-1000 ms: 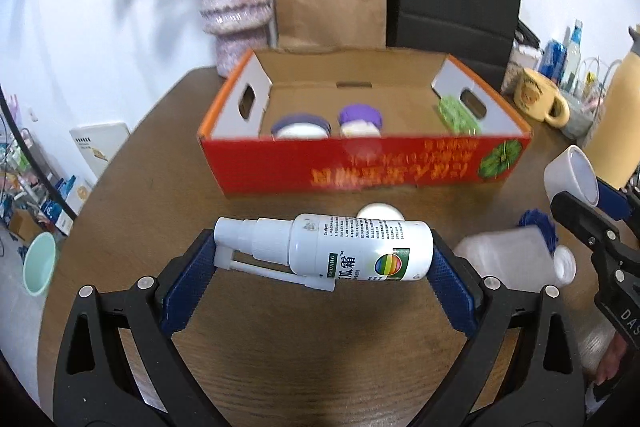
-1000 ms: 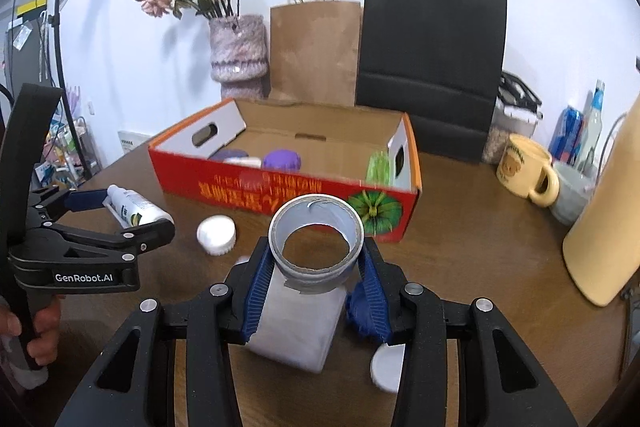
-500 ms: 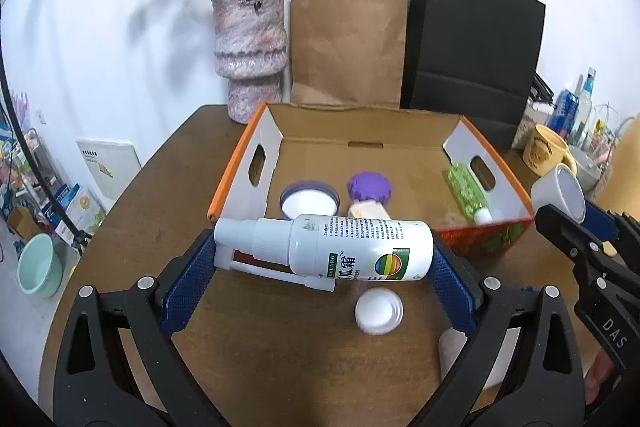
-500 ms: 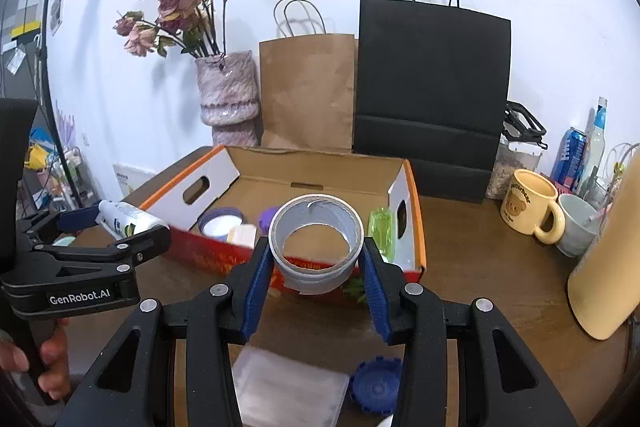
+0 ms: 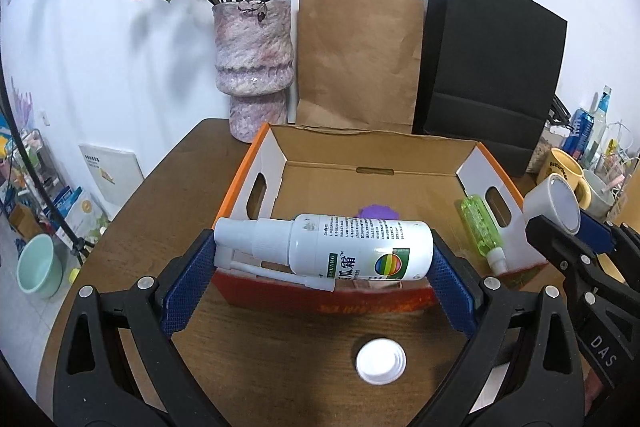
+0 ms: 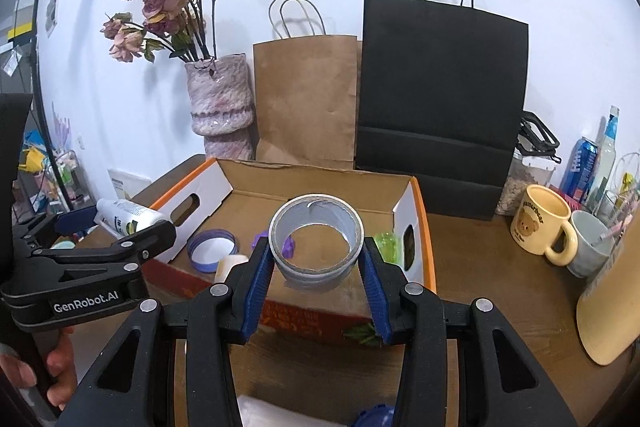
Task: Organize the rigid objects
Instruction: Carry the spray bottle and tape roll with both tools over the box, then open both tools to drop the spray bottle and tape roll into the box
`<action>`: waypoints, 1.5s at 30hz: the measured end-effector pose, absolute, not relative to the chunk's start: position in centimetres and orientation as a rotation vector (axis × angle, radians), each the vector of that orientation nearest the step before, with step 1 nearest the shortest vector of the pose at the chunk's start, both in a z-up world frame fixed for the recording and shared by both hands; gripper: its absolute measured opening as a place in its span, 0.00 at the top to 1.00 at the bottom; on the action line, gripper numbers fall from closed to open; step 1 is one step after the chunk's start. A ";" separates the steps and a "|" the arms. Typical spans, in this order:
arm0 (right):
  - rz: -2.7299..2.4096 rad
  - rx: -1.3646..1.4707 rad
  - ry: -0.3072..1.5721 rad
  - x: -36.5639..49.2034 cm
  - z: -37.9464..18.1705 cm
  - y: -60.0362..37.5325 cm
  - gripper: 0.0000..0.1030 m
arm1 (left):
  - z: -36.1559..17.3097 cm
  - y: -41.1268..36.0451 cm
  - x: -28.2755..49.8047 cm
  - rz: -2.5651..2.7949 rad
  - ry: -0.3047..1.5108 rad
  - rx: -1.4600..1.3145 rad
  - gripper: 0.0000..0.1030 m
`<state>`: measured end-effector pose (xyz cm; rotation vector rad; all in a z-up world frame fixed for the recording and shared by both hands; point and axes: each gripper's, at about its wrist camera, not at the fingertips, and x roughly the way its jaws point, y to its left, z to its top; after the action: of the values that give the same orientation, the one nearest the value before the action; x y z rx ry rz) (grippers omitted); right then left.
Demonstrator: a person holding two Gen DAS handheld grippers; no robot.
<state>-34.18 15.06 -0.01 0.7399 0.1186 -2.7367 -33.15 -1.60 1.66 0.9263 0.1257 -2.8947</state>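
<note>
My left gripper (image 5: 322, 247) is shut on a white spray bottle (image 5: 360, 247), held crosswise over the near wall of the red-and-orange cardboard box (image 5: 256, 187). My right gripper (image 6: 316, 251) is shut on a grey roll of tape (image 6: 312, 273), which hangs above the box's near right part (image 6: 424, 227). Inside the box lie a green bottle (image 5: 480, 223), a purple cap (image 6: 286, 247) and a purple-rimmed lid (image 6: 212, 247). From the right wrist, the left gripper (image 6: 124, 221) and its bottle (image 6: 128, 213) show at the left, with a hand below.
A white cap (image 5: 380, 361) lies on the brown table in front of the box. Behind it stand a vase of dried flowers (image 5: 252, 63), a brown bag (image 5: 360, 59) and a black bag (image 5: 492, 67). A yellow mug (image 6: 540, 223) and bottles crowd the right side.
Both grippers have moved forward and upward with their loads, from the table in front of the box to over its near wall. The white cap and clear container have dropped low in view.
</note>
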 end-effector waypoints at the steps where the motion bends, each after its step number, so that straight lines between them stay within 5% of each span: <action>1: -2.734 0.742 0.121 -34.5 0.0 14.9 0.54 | 1.7 -1.6 -33.5 -2.893 0.126 0.925 0.06; 38: -2.657 0.983 0.203 -42.0 -4.3 14.2 0.53 | -0.3 -1.8 -41.1 -2.857 0.060 0.975 0.05; 40: -2.652 0.999 0.194 -42.1 -4.4 14.3 0.45 | -0.3 -1.9 -41.1 -2.854 0.074 0.979 0.00; 42: -2.666 1.006 0.192 -42.2 -4.5 14.6 0.10 | -0.2 -2.2 -41.0 -2.859 0.101 0.966 0.00; 45: -2.685 1.001 0.175 -42.3 -4.2 15.0 0.10 | -0.1 -2.6 -40.8 -2.855 0.135 0.953 0.00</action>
<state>-42.26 15.02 -4.22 1.0008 0.1748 -2.6852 -40.82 -2.61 -0.06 0.9531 0.1348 -2.8547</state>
